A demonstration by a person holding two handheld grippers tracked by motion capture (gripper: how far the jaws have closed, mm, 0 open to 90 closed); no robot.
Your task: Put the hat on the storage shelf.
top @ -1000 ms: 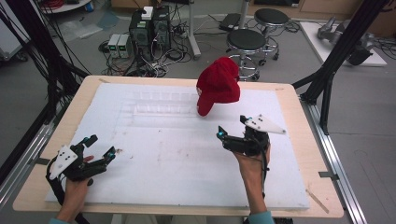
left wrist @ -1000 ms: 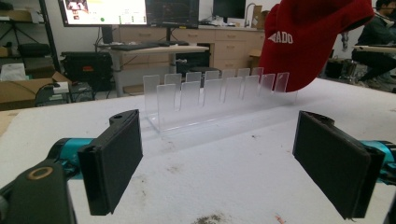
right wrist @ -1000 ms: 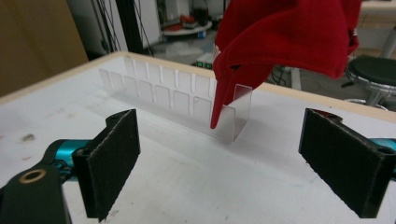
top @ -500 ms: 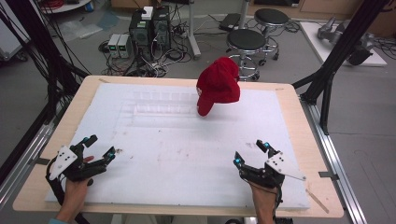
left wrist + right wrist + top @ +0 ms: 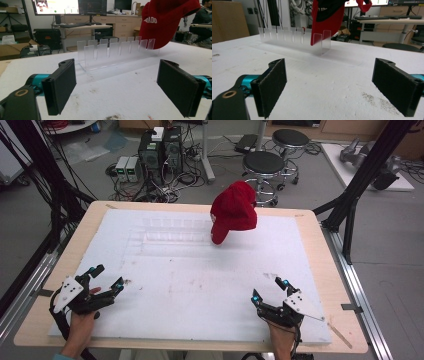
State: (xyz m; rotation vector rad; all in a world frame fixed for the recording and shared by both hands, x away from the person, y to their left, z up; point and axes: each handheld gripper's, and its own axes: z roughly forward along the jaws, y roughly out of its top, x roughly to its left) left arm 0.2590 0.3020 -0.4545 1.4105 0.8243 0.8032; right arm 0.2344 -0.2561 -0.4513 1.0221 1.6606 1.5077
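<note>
1. The task's thing is the red fabric baseball cap (image 5: 233, 215) with white lettering. It is perched on the right end of a clear acrylic slotted rack (image 5: 172, 231), at the far side of the white foam board (image 5: 200, 285) that covers the wooden table (image 5: 325, 255).
2. The left gripper (image 5: 102, 281) rests at the near left corner of the board, its jaws spread wide and holding nothing. In the left gripper view the cap (image 5: 165, 21) sits ahead and up to the right, well apart from the black pads (image 5: 61, 88).
3. The right gripper (image 5: 270, 291) sits at the near right edge, jaws likewise released and empty. In the right gripper view the cap (image 5: 328, 18) hangs ahead, a little left of centre, over the rack's (image 5: 294, 37) end tabs.
4. The deciding relation: the cap lies forward of both grippers, far across the board, and somewhat closer to the right one.
5. The rack's long axis runs left to right across the table, and the cap's brim droops down over its front.
6. My judgement is that the right hand has the shorter, straighter reach, moving forward and slightly inward.
</note>
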